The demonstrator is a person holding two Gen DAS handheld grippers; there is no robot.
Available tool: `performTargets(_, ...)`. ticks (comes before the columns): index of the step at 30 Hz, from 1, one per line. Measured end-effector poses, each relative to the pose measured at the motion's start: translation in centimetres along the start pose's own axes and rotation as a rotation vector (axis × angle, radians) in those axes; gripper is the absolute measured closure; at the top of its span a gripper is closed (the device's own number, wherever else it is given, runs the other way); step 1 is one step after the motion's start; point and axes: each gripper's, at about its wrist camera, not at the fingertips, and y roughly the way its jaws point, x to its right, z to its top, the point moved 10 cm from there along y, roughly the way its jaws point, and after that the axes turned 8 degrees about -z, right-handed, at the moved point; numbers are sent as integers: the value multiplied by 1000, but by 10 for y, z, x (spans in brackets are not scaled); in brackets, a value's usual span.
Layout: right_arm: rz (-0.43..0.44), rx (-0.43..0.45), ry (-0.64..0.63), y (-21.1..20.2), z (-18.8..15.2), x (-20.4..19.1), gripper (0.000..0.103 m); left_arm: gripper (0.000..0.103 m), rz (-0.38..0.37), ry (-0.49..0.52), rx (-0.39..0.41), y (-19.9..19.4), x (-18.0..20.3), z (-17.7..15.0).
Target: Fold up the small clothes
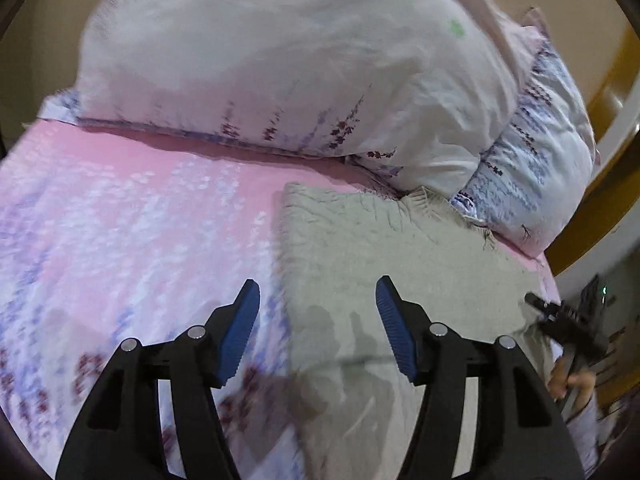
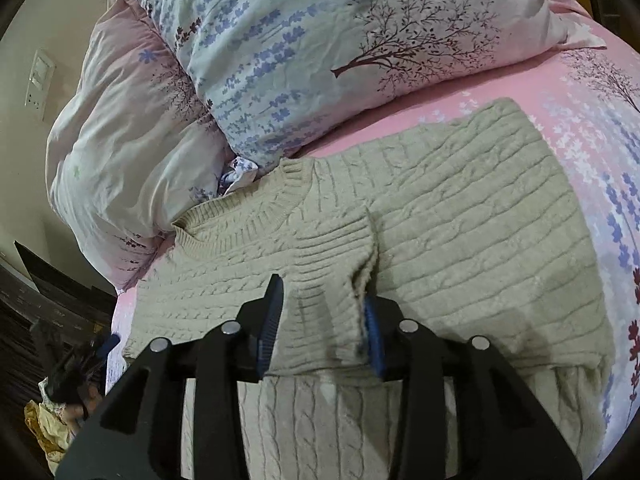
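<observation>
Item: sweater (image 2: pixel 460 220), beige cable knit, flat on the pink floral sheet (image 2: pixel 592 92) near the bed's edge. Collar (image 2: pixel 256 204) lies toward the pillows (image 2: pixel 320 60); the body runs from there toward the camera, so the long axis goes pillow end to near end. One sleeve (image 2: pixel 332 280) is laid back over the chest, cuff end nearest the camera.

Right gripper (image 2: pixel 322 320): directly over the folded sleeve. Jaws partly open, one blue pad on each side of the sleeve; the right-hand pad touches or is buried in the knit edge, while the left-hand pad seems just clear of it. No firm pinch is visible; judged as straddling, not clamping.

Left gripper (image 1: pixel 318 320): hangs above the bed, jaws wide apart, nothing held. The sweater's left edge (image 1: pixel 282 280) passes under the gap between its pads, most of the garment lying to its right. In this view the right gripper shows at the sweater's far side, well apart.

Governing relation: the sleeve sits between the right jaws, aligned roughly along their reach, so the right side is nearer to that piece; the left is placed at the opposite side edge. Judgement: the next fold probably takes the body across or along its long axis, needing both edges gripped evenly.
</observation>
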Motion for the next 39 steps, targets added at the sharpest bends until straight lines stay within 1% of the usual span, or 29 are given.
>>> performTargets(1,-6,-1,-9,1,0,0,70,43,13,-23,-23,13,-2,3)
performTargets(2,-8,-3,-10,2,1,0,76,44,25,-46,-44,25,-5,6)
performTargets(3,-9,-8,-6,3,2,2,80,46,35,-63,-51,32,-9,7)
performTargets(5,2,-20,7,5,3,5,84,52,65,-90,-62,46,-16,10)
performTargets(6,7,-23,10,4,3,6,85,53,69,-88,-45,48,-16,12)
performTargets(8,7,-25,-3,3,3,6,85,57,73,-90,-42,51,-16,15)
performTargets(9,3,-24,-13,3,3,5,85,67,60,-100,-48,53,-16,15)
performTargets(10,-2,-22,-23,3,3,4,87,71,55,-108,-42,55,-16,16)
performTargets(11,-8,-15,-36,3,4,3,94,78,42,-116,-36,56,-17,18)
performTargets(13,-9,0,-56,2,5,-1,96,93,9,-143,-17,58,-18,20)
performTargets(14,-13,26,-67,-2,9,-5,96,94,-30,-160,-3,57,-17,22)
performTargets(15,0,58,-71,-8,13,-9,97,95,-45,-167,16,53,-17,25)
performTargets(17,54,150,-69,-30,25,-20,97,95,-72,-165,76,38,-18,32)
performTargets(18,56,166,-72,-34,27,-21,97,95,-73,-157,91,35,-18,35)
performTargets(19,42,174,-74,-35,27,-21,97,95,-55,-142,88,34,-20,35)
performTargets(21,-20,130,-67,-22,20,-12,97,95,-25,-122,68,40,-23,32)
performTargets(23,-71,48,-31,-2,6,3,97,95,-7,-120,48,48,-27,28)
performTargets(24,-75,39,-21,2,3,6,97,95,-1,-122,42,50,-29,27)
performTargets(25,-74,49,-18,0,3,6,97,95,7,-121,35,53,-31,26)
performTargets(28,-121,43,-58,-2,2,3,94,95,29,-87,25,55,-28,25)
performTargets(29,-145,41,-80,-3,2,1,91,94,30,-79,26,53,-26,26)
performTargets(30,-156,51,-81,-7,3,1,83,93,22,-77,32,50,-24,26)
performTargets(31,-174,86,-70,-16,6,3,78,92,12,-77,40,47,-19,27)
performTargets(32,-176,119,-67,-25,9,3,64,91,22,-74,52,42,-19,28)
performTargets(33,-173,151,-70,-33,12,2,61,91,39,-64,71,34,-19,29)
performTargets(34,-164,173,-82,-40,13,-1,61,91,45,-36,89,25,-15,29)
performTargets(35,-142,174,-107,-44,12,-8,61,91,36,-15,96,19,-10,27)
performTargets(36,-118,160,-133,-44,10,-15,61,91,3,10,95,12,1,23)
performTargets(39,-81,116,-185,-39,1,-28,61,91,-66,69,51,8,27,7)
